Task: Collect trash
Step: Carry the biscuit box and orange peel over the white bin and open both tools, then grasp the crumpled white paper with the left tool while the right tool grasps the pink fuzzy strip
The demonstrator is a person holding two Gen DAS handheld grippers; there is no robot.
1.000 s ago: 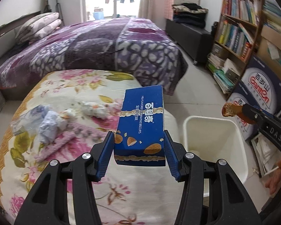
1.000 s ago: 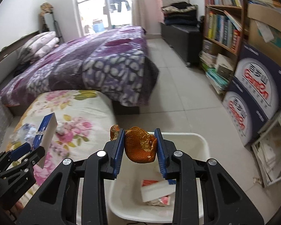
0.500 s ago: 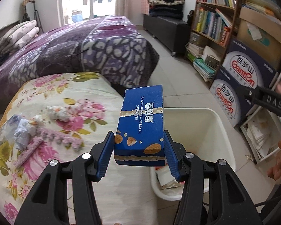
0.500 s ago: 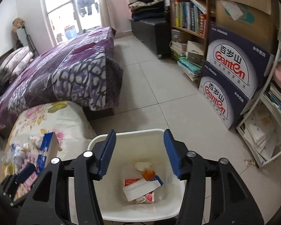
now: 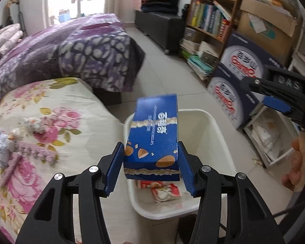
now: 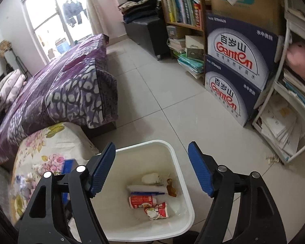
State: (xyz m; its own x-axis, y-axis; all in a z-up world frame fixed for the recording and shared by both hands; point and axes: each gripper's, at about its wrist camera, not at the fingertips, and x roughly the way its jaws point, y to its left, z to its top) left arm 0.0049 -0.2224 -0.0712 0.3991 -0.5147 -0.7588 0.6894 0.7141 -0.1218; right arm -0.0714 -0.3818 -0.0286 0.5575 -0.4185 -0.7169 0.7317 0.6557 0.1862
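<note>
Left tool (image 5: 151, 163): clenched on blue biscuit box (image 5: 155, 136), centre frame, now over white bin (image 6: 185, 191); 1 s ago over bed.
Right tool (image 6: 150, 168): released, empty; orange peel gone from it, now in bin w/ wrappers.
Remaining: tissues (image 5: 2, 148) left frame on floral bed (image 5: 75, 142).
Meaning: box drop likely next.

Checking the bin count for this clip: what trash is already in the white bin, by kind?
Red-and-white packages: 2
White box: 1
White crumpled wad: 1
Orange-brown peel: 1
Total: 5 in the white bin
Blue biscuit box in the left gripper: not counted
</note>
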